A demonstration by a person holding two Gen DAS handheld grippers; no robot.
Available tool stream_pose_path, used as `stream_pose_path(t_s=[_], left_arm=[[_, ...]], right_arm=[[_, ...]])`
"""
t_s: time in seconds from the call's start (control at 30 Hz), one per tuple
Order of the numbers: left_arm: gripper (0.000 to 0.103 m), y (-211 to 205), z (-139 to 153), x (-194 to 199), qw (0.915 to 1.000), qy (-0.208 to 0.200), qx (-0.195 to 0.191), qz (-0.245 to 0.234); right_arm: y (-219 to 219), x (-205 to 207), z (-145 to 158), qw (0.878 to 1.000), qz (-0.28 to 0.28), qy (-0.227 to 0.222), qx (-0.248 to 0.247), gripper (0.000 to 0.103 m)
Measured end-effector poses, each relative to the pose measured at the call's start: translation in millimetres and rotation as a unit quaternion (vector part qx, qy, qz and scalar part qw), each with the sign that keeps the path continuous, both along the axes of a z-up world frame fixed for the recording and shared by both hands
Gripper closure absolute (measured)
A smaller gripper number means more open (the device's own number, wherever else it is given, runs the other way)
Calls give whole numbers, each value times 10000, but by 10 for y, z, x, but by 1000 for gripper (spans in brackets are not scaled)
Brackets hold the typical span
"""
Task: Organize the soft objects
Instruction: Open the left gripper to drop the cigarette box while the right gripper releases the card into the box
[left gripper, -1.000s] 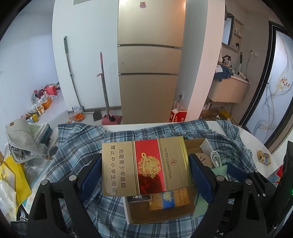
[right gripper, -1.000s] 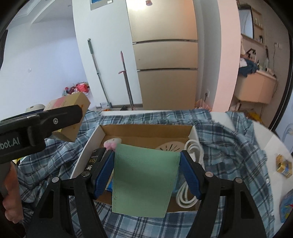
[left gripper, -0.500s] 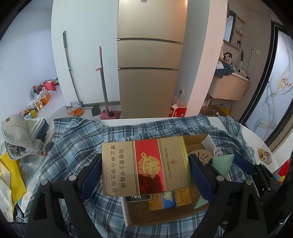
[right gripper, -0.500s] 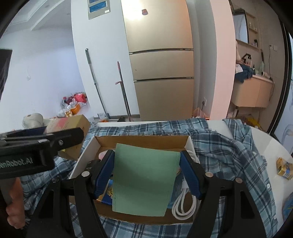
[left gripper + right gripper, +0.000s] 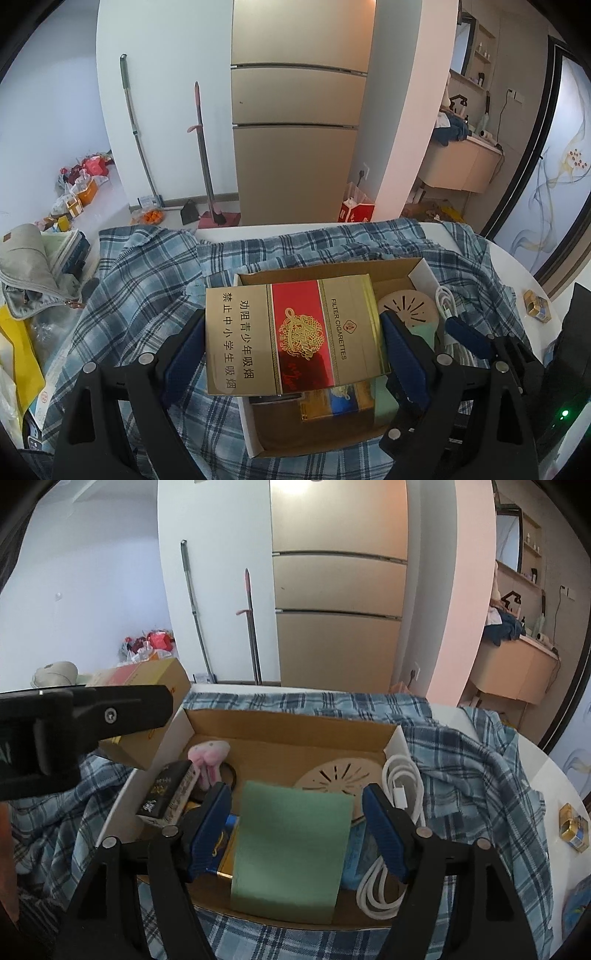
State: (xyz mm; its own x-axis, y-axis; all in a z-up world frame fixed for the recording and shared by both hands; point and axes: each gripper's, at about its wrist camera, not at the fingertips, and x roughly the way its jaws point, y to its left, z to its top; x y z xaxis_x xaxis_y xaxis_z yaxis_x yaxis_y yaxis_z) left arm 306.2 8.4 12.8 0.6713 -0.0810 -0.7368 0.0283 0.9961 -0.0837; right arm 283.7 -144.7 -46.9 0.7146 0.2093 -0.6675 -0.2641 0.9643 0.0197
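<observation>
My left gripper (image 5: pixel 293 338) is shut on a gold and red cigarette carton (image 5: pixel 295 336) and holds it over the left part of an open cardboard box (image 5: pixel 332 267). My right gripper (image 5: pixel 297 808) holds a flat green pouch (image 5: pixel 291 845) between its blue pads over the same box (image 5: pixel 288 725); a gap shows at each pad in the right wrist view. The box holds a pink plush toy (image 5: pixel 208 757), a black pack (image 5: pixel 166 790), a round beige disc (image 5: pixel 338 773) and a white cable (image 5: pixel 400 794). The box rests on a blue plaid shirt (image 5: pixel 461 757).
A small gold and blue box (image 5: pixel 572 827) lies on the white table at the right. A grey bag (image 5: pixel 29 266) and yellow bags lie at the left. A fridge (image 5: pixel 295 110), a mop and a broom stand behind the table.
Both grippers have moved forward over the box with their loads. The green pouch now sits lower, inside the box, and the pads look slightly wider apart around it.
</observation>
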Motion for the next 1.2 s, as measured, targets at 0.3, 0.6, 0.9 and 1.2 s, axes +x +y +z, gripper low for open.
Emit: stream_pose_path(t_s=[0.3, 0.6, 0.9, 1.2], left_arm=[[11, -44, -197, 80, 9998, 170, -49, -84], [11, -77, -485, 202, 9979, 578, -249, -175], [10, -141, -498, 168, 9996, 135, -96, -217], [10, -90, -290, 16, 9963, -800, -282, -170]], right_arm=[[-339, -10, 124, 9979, -555, 53, -343, 14], [-906, 133, 164, 9912, -1281, 244, 241, 14], [-800, 74, 243, 9936, -1116, -24, 175, 14], [-824, -54, 408, 9920, -1041, -595, 404, 10]])
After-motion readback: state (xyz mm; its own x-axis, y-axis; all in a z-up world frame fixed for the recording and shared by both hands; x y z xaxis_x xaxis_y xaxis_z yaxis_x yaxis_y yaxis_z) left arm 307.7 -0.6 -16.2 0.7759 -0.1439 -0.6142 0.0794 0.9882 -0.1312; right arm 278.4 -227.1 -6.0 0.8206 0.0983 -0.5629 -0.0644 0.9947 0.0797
